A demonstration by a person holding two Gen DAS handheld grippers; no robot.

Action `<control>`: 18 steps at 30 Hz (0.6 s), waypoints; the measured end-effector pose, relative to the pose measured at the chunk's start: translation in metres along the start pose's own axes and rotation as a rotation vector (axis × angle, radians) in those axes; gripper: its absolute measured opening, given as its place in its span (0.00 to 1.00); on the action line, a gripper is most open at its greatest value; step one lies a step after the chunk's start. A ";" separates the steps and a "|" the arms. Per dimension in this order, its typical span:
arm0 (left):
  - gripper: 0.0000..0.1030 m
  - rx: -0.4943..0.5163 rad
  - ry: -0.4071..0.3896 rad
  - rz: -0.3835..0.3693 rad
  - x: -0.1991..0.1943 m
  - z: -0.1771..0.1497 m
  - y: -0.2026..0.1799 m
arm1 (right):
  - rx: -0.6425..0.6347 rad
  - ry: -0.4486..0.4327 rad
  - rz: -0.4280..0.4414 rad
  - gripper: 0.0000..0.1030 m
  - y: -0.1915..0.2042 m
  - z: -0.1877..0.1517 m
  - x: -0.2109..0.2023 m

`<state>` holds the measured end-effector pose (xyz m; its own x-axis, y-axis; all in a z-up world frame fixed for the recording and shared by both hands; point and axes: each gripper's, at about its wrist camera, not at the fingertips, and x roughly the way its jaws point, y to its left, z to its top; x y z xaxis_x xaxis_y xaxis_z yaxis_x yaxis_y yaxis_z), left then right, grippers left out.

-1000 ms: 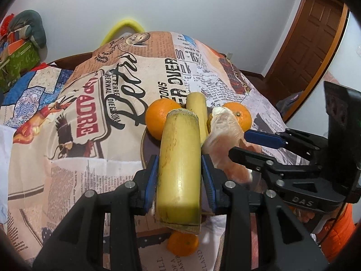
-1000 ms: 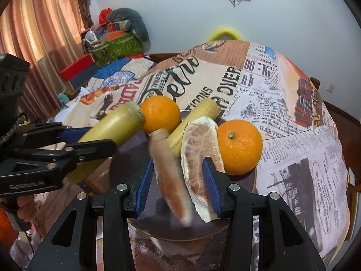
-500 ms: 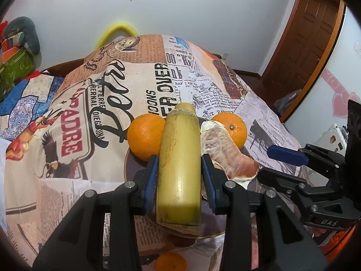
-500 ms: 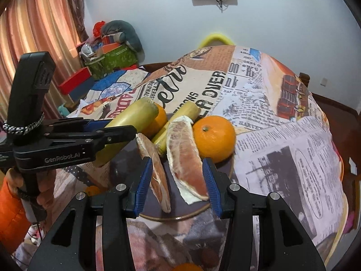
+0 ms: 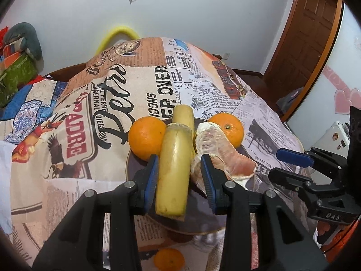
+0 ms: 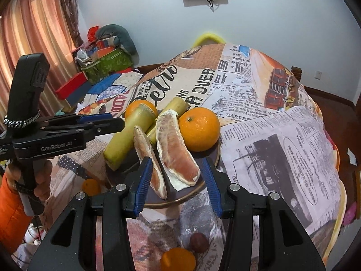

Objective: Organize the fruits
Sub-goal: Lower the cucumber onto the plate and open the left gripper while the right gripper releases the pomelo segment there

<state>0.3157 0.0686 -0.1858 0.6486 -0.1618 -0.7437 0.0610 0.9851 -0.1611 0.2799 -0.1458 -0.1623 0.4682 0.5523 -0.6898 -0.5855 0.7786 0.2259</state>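
My left gripper (image 5: 179,155) is shut on a yellow-green cane piece (image 5: 173,171), held tilted over the left side of a dark plate (image 5: 135,164). On the plate lie two oranges (image 5: 146,137) (image 5: 230,128), a second cane piece (image 5: 182,115) and two peeled pomelo segments (image 6: 178,153) (image 6: 146,158). My right gripper (image 6: 176,159) hovers open at the plate's near rim, the segments lying beyond its pads. From the left wrist view that right gripper (image 5: 275,164) is right of the plate with nothing between its fingers.
A newspaper-print cloth (image 6: 282,146) covers the round table. Small tangerines (image 6: 178,259) (image 6: 90,186) and a dark red fruit (image 6: 198,241) lie near the front edge. A person's hand in an orange sleeve (image 6: 13,203) holds the left gripper. Boxes and bags (image 6: 106,61) are stacked at the back left.
The thin pomelo segment that hung between my right fingers now rests on the plate. My right gripper has drawn back toward the plate's near right rim. The left gripper kept its cane piece, barely moving.
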 end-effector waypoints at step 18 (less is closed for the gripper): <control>0.39 0.043 -0.038 0.017 -0.087 -0.046 -0.024 | -0.005 -0.046 -0.091 0.56 0.015 -0.030 -0.057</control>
<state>0.2231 0.0560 -0.1468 0.6783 -0.1435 -0.7206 0.0821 0.9894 -0.1197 0.2250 -0.1748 -0.1404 0.5498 0.4924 -0.6747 -0.5422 0.8248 0.1601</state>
